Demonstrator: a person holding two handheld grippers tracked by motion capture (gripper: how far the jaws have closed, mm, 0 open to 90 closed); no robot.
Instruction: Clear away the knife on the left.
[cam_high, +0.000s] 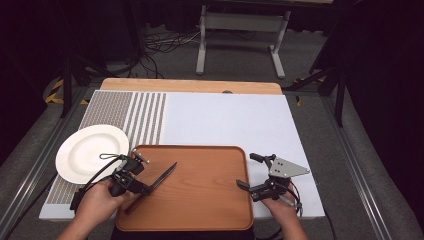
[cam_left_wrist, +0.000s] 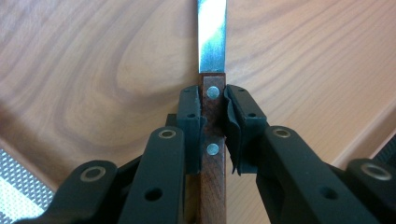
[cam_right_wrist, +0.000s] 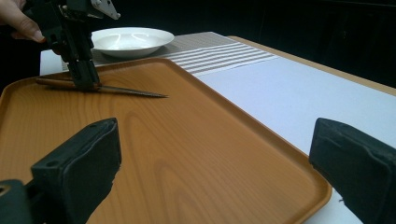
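A knife (cam_high: 159, 181) with a brown wooden handle and a steel blade lies low over the left part of the wooden tray (cam_high: 200, 200). My left gripper (cam_high: 141, 189) is shut on the knife handle (cam_left_wrist: 213, 130), one pad pressed on each side near the rivets. From the right gripper view the knife (cam_right_wrist: 116, 90) rests flat on the tray (cam_right_wrist: 196, 154) under the left gripper (cam_right_wrist: 84, 79). My right gripper (cam_high: 249, 170) hovers at the tray's right edge, open, with nothing between its jaws (cam_right_wrist: 210, 163).
A white plate (cam_high: 91, 151) sits left of the tray on a striped placemat (cam_high: 145, 117). A white sheet (cam_high: 225, 120) covers the table behind the tray. A table frame and cables stand on the floor beyond.
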